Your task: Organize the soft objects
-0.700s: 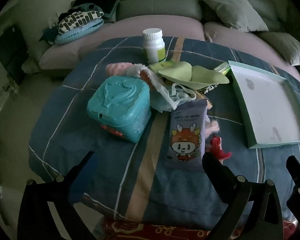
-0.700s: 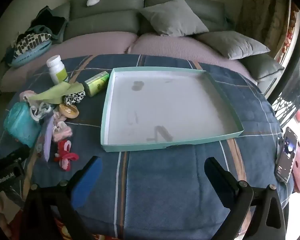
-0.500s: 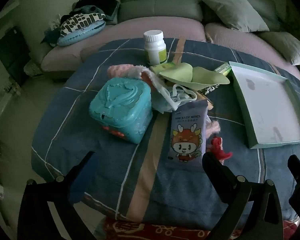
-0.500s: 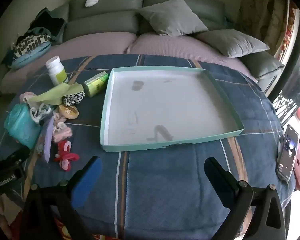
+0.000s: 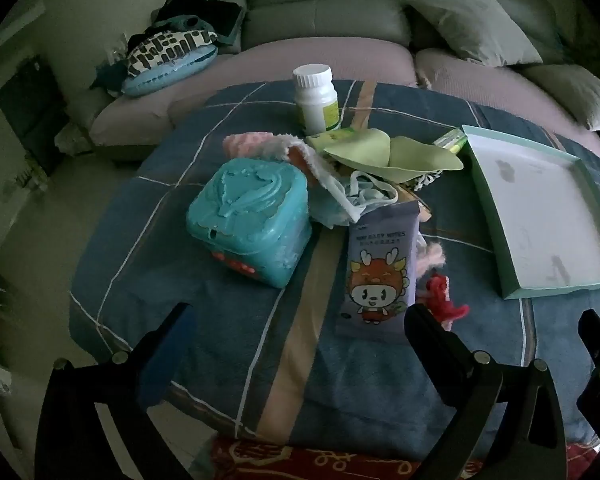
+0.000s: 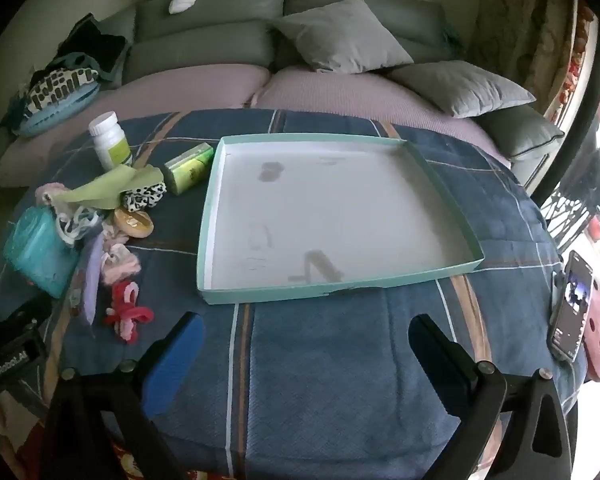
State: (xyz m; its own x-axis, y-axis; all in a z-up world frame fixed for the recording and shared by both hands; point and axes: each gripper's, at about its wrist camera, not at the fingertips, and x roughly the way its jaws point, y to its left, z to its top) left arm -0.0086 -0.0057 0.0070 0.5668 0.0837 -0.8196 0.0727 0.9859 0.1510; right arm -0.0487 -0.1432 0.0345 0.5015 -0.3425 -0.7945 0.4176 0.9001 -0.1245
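A heap of small things lies on the blue plaid cloth (image 5: 228, 320): a teal plastic box (image 5: 250, 222), a purple wipes pack (image 5: 380, 276), a red scrunchie (image 5: 444, 300), a pink fluffy scrunchie (image 6: 120, 266), a white-and-blue face mask (image 5: 360, 196), a green cloth (image 5: 384, 154) and a pink fuzzy piece (image 5: 252, 144). The shallow mint tray (image 6: 216, 216) lies to the right, with nothing in it. My left gripper (image 5: 296, 324) hovers open near the front of the heap. My right gripper (image 6: 304, 332) is open over bare cloth in front of the tray.
A white pill bottle (image 5: 315, 98), a green carton (image 6: 188, 168), a leopard-print piece (image 6: 144, 196) and a round tan tin (image 6: 134, 222) sit among the heap. A phone (image 6: 572, 304) lies at the right edge. A grey sofa with cushions (image 6: 340, 40) stands behind.
Both views have drawn back slightly, so the heap and the tray sit a little farther off. Nothing on the cloth has moved and both grippers stay open.
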